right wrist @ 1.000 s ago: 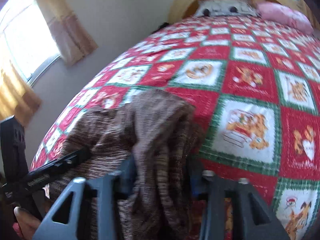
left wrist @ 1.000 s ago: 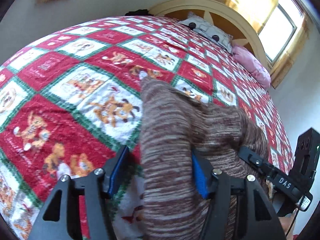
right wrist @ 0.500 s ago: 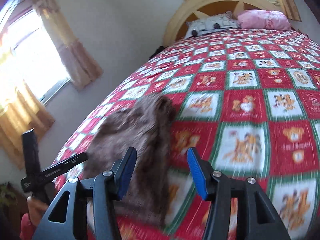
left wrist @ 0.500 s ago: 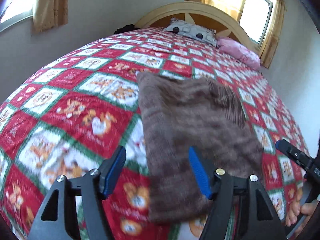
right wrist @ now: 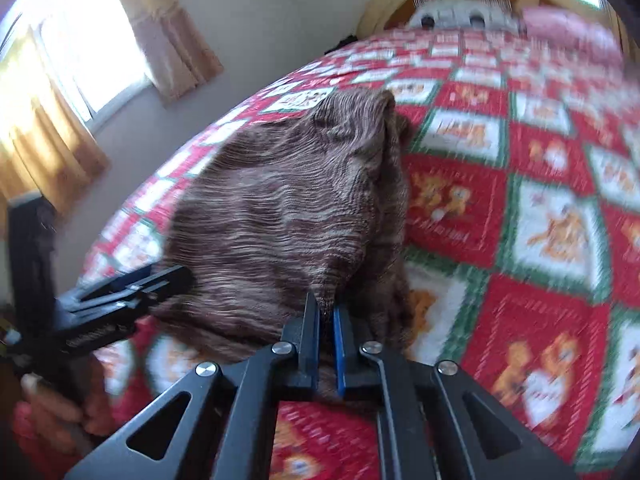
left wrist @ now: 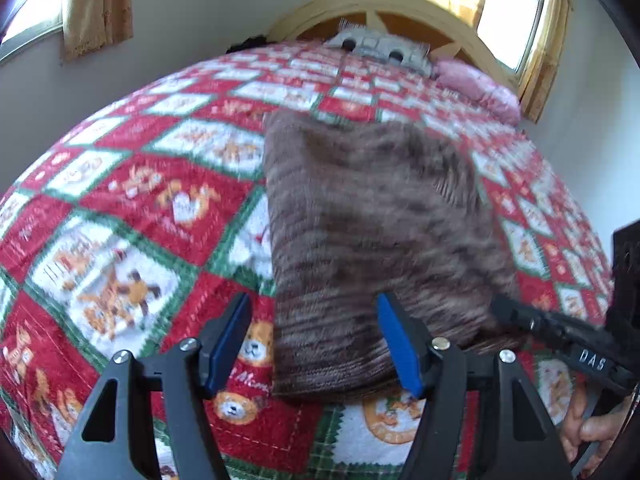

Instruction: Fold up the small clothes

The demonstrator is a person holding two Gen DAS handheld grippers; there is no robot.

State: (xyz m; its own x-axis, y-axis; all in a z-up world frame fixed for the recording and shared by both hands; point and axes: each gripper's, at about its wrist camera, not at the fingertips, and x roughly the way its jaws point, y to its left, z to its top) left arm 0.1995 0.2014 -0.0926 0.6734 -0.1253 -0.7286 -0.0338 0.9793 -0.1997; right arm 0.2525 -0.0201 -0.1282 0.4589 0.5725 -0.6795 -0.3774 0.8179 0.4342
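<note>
Garment: a brown knitted garment (left wrist: 376, 224), marled in dark and pale yarn, lies on the near part of the bed as a roughly rectangular, doubled-over pad.
Progress: at least one fold appears made, since layered edges show along its right side in the right wrist view; judged about midway, with a further fold and a final smoothing left.
Right gripper (right wrist: 327, 312): its jaws have just been closing and now pinch a raised point of the near edge of the knit, the pads clenched on fabric.
Left gripper (left wrist: 314, 340): jaws spread wide and released; the garment's near left corner lies between them, but the pads press on nothing.
Texture: ribbed, soft, loosely draping wool-like knit with wavy rows.
Support: a plush quilt (left wrist: 132, 216) of red and white squares with green borders and cartoon animals.
Background: pillows (left wrist: 380, 46) against a curved wooden headboard.
</note>
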